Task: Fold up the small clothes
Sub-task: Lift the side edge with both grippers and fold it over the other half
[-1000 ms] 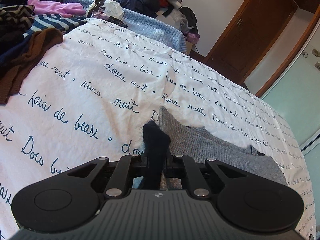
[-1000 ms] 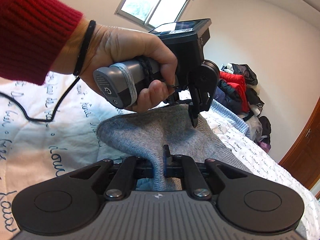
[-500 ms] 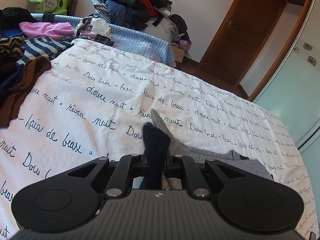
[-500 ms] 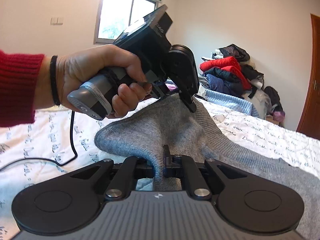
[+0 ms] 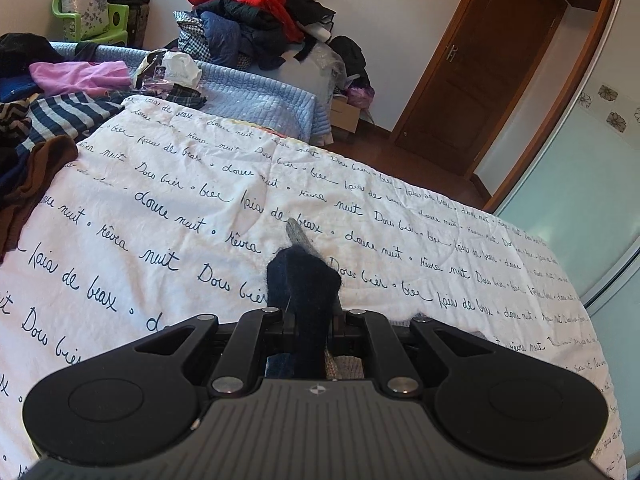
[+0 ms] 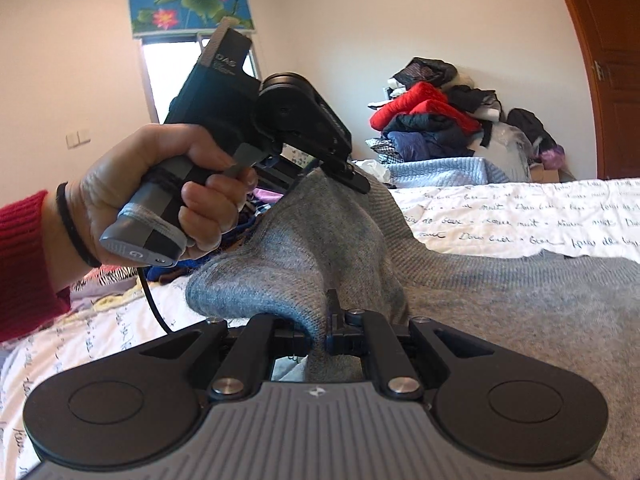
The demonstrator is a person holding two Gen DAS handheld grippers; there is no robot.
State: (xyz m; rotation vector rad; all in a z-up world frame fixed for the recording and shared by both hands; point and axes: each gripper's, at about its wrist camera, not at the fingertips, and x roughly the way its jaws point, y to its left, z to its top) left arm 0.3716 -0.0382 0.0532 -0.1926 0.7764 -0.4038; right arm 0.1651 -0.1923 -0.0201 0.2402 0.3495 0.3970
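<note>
Both tools are clamped on the same grey knit garment (image 6: pixel 460 292), which lies partly on the bed (image 5: pixel 168 248) and partly lifted off its script-printed white quilt. The right hand-held gripper (image 6: pixel 318 330) has its jaws pressed together on a bunched edge of the grey knit, and the left hand-held gripper (image 6: pixel 352 178) — carried by the person's left hand (image 6: pixel 160 200) in a red sleeve — pinches another point of the same edge higher up, so the cloth hangs taut in a ridge between the two holds. In the left wrist view a dark fuzzy fold (image 5: pixel 304 292) fills the pinched jaws, with a grey tip poking out beyond it; it seems to be a darker part of the garment, though that is hard to confirm. Two spaced grips on one edge suit carrying that edge over as a straight fold line — probably the step in hand. The unsorted clothes pile (image 5: pixel 256 20) sits well apart, leaving room on the quilt.
</note>
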